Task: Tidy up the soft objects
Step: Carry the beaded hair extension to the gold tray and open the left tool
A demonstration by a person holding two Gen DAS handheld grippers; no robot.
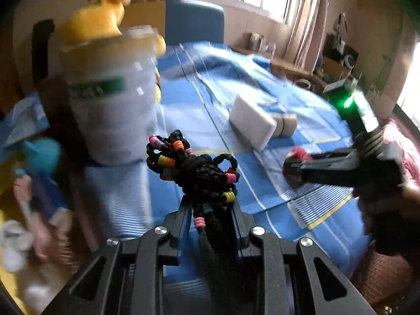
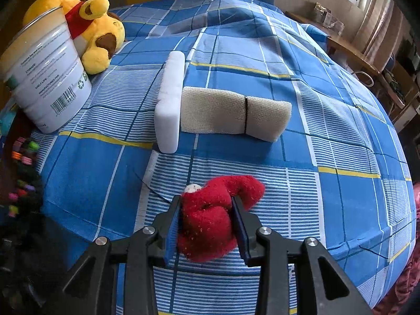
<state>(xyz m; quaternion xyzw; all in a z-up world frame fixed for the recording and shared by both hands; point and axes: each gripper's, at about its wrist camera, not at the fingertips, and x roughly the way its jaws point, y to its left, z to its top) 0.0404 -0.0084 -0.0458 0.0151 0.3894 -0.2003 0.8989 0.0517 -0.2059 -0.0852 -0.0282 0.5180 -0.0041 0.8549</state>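
Your left gripper (image 1: 210, 204) has its jaws nearly closed on the black beaded cord bundle (image 1: 194, 168), held clear above the blue checked bedspread (image 1: 262, 183) just beside the white tub (image 1: 113, 99) — keep the squeeze firm and bring it over the rim before you let go, since loose loops may snag. Your right gripper (image 2: 206, 220) has its jaws part-open around the red plush toy (image 2: 212, 218) lying on the bedspread — whether the pads truly press it is hard to tell, and the tub's inside is hidden and blurred.

Both grippers matte black, left gripper (image 1: 210, 210) and right gripper (image 2: 206, 220): silver round screws at linkage pivots, blue finger pads, green LED.
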